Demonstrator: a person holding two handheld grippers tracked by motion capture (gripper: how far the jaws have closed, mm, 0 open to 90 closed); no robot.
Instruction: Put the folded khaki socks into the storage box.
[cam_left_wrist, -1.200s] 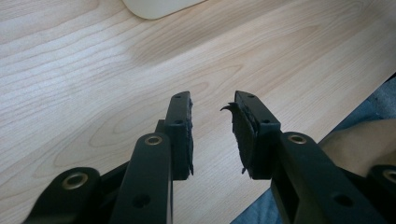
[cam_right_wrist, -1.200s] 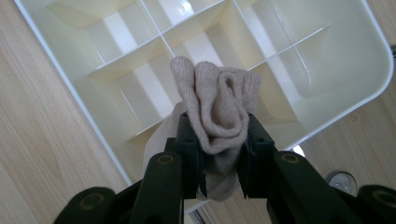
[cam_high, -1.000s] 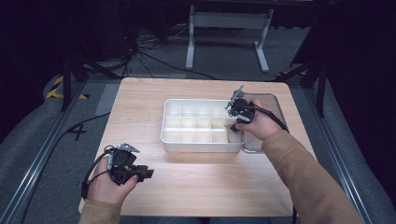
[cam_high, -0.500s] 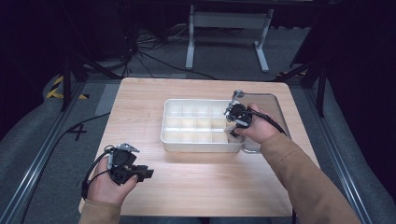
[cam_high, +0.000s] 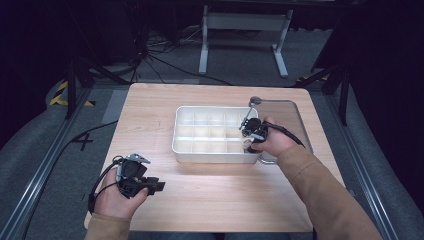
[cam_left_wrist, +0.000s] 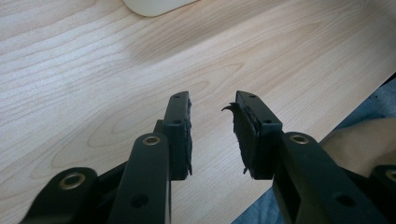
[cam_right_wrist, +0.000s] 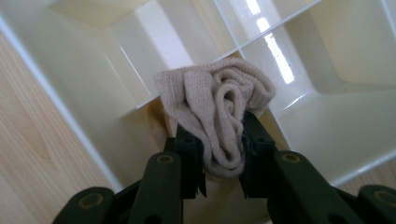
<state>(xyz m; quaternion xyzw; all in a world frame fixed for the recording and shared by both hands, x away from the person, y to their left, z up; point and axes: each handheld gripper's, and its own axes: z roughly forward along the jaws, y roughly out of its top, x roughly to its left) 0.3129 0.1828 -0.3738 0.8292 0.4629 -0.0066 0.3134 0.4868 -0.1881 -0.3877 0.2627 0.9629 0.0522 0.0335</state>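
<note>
On the wooden worktop (cam_high: 215, 200) a white compartment tray (cam_high: 212, 131) sits centrally, the right tool (cam_high: 248, 141) lowered into its near right corner compartments, while the left tool (cam_high: 150, 186) rests near the front left edge, well apart.

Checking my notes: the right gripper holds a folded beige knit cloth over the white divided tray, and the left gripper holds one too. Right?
Not quite. The left gripper holds nothing; the left gripper view shows its fingers apart over the bare wooden table. The rest stands.
</note>
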